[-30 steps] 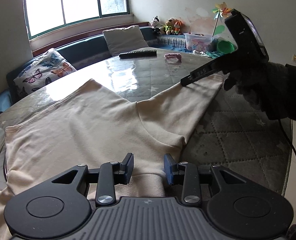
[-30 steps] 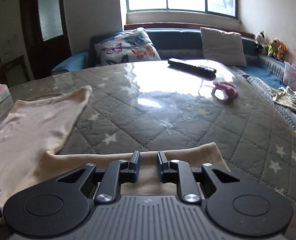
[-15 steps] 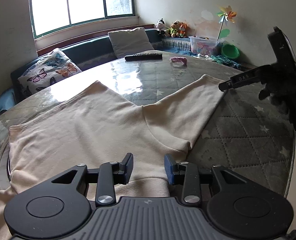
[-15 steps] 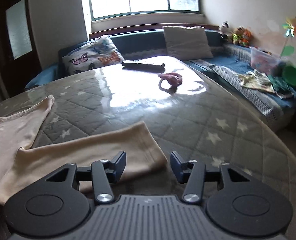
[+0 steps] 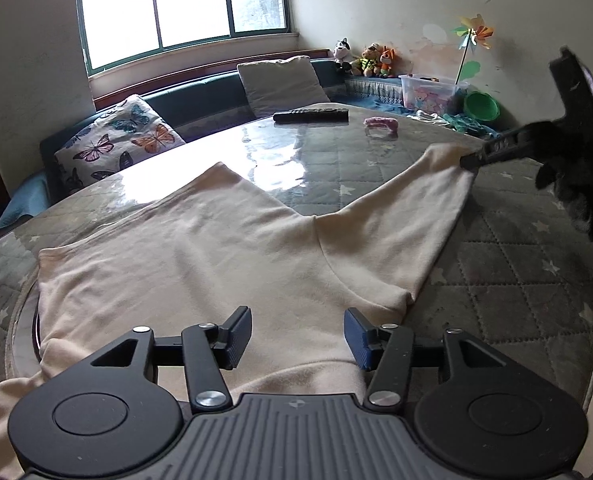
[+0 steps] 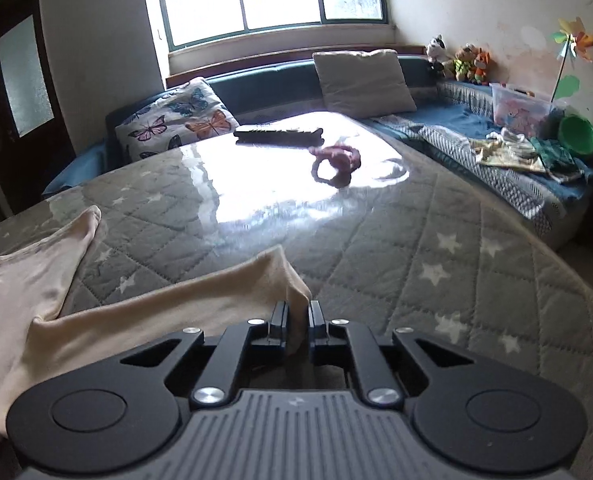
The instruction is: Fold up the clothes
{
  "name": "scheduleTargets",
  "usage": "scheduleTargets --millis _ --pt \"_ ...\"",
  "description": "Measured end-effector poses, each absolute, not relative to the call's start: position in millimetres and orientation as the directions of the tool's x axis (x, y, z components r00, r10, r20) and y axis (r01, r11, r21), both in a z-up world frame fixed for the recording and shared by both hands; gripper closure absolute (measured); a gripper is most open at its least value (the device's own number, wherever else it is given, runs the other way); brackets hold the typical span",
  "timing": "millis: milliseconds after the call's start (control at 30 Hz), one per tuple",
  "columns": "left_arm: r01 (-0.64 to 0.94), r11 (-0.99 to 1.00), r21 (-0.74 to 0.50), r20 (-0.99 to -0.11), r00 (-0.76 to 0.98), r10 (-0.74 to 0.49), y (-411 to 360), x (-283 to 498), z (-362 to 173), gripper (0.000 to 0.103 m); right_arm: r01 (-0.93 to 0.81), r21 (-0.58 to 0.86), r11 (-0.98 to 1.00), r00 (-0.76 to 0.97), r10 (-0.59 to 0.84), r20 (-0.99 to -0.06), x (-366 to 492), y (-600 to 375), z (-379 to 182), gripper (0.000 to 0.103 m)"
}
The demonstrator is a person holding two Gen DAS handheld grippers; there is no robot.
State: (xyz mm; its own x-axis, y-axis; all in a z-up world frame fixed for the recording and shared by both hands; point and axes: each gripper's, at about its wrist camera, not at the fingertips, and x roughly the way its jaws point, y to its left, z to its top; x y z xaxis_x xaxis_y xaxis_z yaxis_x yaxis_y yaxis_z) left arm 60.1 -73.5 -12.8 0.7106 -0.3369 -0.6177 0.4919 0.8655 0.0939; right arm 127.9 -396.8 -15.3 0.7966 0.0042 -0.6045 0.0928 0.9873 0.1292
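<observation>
A cream long-sleeved top (image 5: 200,256) lies spread on the round quilted table (image 5: 516,280). My left gripper (image 5: 298,330) is open, its jaws wide apart just above the near part of the top. My right gripper (image 6: 296,322) is shut on the cuff end of the top's sleeve (image 6: 168,312), which stretches left toward the body. In the left wrist view the right gripper (image 5: 470,159) holds that sleeve end at the table's right side.
A black remote control (image 5: 310,115) and a small pink object (image 5: 380,122) lie at the table's far side. A sofa with a butterfly cushion (image 5: 116,148) curves behind the table. A clear toy box (image 5: 430,90) and green bowl (image 5: 481,106) sit at the right.
My right gripper opened, then shut on the sleeve's cuff end after moving to the right. My left gripper opened wider over the top's near part.
</observation>
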Motion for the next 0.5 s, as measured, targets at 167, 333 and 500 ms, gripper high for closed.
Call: scheduleTargets --millis 167,333,500 --pt "0.518 0.849 0.104 -0.62 0.701 -0.352 -87 62 -17 0.049 0.077 0.126 0.989 0.822 0.008 -0.569 132 -399 2 0.095" --pt "0.531 0.839 0.115 -0.631 0.692 -0.351 -96 62 -23 0.049 0.077 0.126 0.989 0.806 0.013 -0.592 137 -394 -7 0.095" --pt "0.53 0.84 0.119 -0.626 0.696 -0.351 -94 63 -21 0.048 0.049 0.146 0.988 0.828 0.041 -0.56 132 -391 16 0.095"
